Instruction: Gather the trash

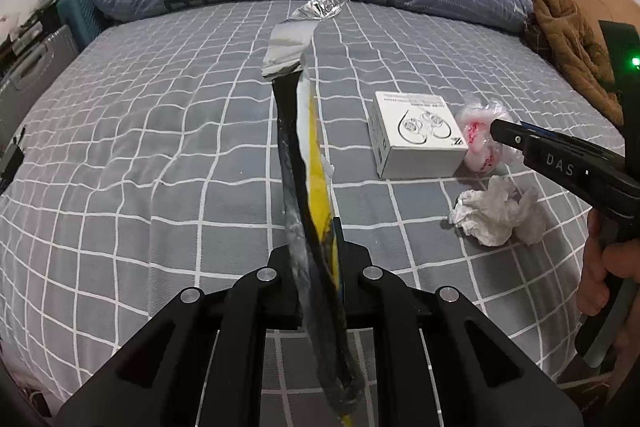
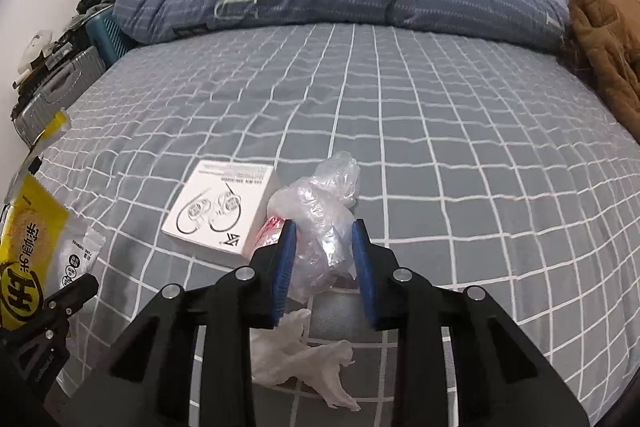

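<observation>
Left tool [image 1: 316, 259] clamping snack wrapper [image 1: 308, 163], lifting it clear of bed [image 1: 160, 131]. Right tool [image 2: 324, 259] gripping clear plastic bag [image 2: 320, 211] beside earphone box [image 2: 224, 207]; crumpled tissue [image 2: 304, 359] lying nearer, awaiting pickup.

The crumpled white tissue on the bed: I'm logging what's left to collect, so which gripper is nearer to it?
Right. The right gripper is directly above the tissue, its jaws around the clear plastic bag. The left gripper is off to the side, holding a yellow snack wrapper.
</observation>
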A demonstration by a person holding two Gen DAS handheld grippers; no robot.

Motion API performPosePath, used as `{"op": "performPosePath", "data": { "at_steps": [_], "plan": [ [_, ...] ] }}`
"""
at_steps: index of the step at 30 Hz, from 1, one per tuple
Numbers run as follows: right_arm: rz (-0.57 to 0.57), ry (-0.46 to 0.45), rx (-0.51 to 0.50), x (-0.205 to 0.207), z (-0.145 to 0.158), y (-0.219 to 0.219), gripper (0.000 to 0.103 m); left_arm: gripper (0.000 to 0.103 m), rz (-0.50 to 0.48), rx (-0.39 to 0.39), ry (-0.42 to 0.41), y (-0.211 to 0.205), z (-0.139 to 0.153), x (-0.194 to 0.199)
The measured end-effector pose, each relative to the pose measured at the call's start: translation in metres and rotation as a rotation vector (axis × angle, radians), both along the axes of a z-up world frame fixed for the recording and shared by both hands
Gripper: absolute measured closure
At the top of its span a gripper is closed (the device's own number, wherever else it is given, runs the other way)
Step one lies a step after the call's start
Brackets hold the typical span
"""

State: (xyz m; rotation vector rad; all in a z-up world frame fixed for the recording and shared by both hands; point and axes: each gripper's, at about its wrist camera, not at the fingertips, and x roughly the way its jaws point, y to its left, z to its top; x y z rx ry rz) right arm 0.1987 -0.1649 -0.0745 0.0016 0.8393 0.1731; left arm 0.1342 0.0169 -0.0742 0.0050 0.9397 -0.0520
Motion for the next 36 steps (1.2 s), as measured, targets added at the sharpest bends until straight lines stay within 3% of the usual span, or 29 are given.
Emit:
{"op": "performPosePath", "data": {
  "at_steps": [13,36],
  "plan": [
    [0.004,-0.122,-0.044,-0.048,0.040,-0.011,0.075,0.094,-0.013,-0.010,-0.036,-0.008,0.023,-0.016],
    [-0.015,-0.134,-0.060,-0.131,0.051,-0.030,0.075,0.094,0.006,-0.031,-0.042,-0.013,0.029,-0.074]
  ]
}}
